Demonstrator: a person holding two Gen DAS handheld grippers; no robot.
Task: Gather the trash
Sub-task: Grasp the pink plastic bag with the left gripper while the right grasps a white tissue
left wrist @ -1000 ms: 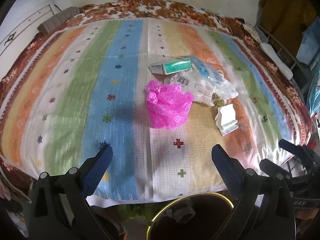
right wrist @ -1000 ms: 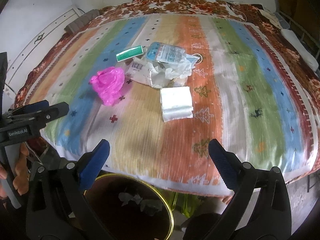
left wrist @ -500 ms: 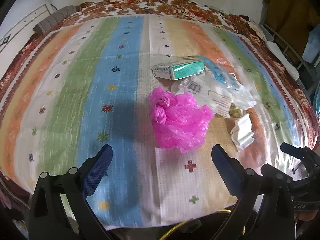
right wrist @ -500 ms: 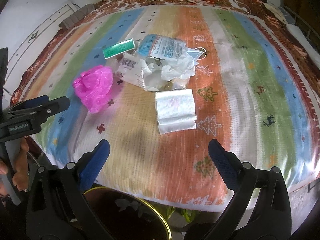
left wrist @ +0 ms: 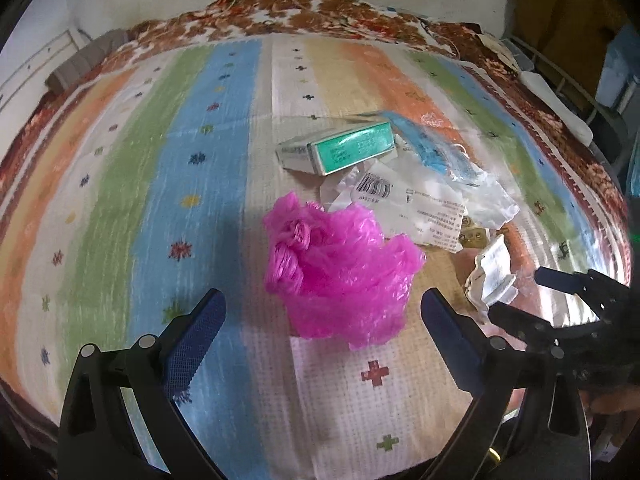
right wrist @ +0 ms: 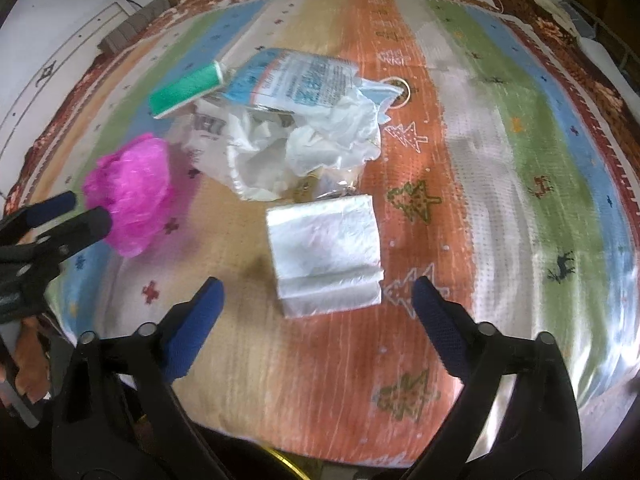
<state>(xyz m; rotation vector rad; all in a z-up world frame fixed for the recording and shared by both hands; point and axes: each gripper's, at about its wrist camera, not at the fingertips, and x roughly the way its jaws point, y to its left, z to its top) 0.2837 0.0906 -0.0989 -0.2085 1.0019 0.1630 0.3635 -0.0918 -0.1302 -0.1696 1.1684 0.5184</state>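
We have brought both grippers in over the bed (left wrist: 132,184): left gripper (left wrist: 322,322) jaws apart, the pink bag (left wrist: 340,272) now just ahead between them. Right gripper (right wrist: 316,300) jaws apart, folded tissue (right wrist: 324,252) between them. Beyond lie crumpled wrappers (right wrist: 304,136) and the green box (left wrist: 348,148); both grabs look ready.

Daylight falls on my bed cover (left wrist: 224,128) from the right, and its right edge (right wrist: 608,344) glares white. A soft dark shadow (left wrist: 224,248) lies left of the pink bag (left wrist: 340,276). The fisheye bends everything at the rims, corners go black, and motion blur smears the stripes.
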